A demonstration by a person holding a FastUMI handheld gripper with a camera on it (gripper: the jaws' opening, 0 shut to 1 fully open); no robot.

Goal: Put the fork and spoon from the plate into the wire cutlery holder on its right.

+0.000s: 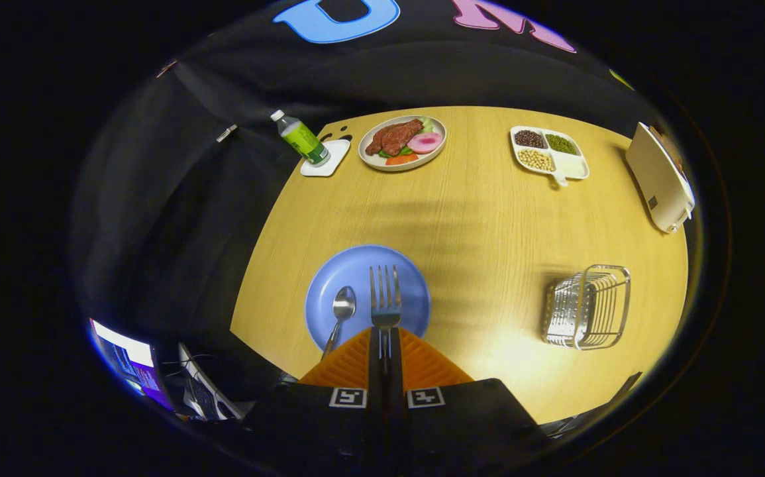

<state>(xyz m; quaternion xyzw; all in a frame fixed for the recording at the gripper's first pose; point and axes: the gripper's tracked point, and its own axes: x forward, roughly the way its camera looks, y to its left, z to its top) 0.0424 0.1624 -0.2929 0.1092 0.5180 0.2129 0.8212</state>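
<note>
- Spreading across most of the gripper view, a round wooden table carries everything else.
- Standing at the table's far right edge is a pale, flat appliance, tilted on its side as seen here.
- Near the fingers lies the blue plate, close to the table's near edge.
- Well to the right of that plate sits the wire cutlery holder, with nothing visible inside it.
- At the far side of the table rests a white plate of food with meat, a pink slice and some greens.
- To its right lies a white divided tray; three of its sections hold dark, green and pale beans.
- Left of the food plate, a bottle with a green label stands on a small white coaster.
- The gripper has its fingers pressed close together on the handle of the fork, pinching it.
- The fork's tines point away from the fingers and show over the blue plate; whether the fork touches the plate I cannot tell.
- The spoon lies on the blue plate just left of the fork, bowl away from the fingers, its handle running toward the left finger.
</note>
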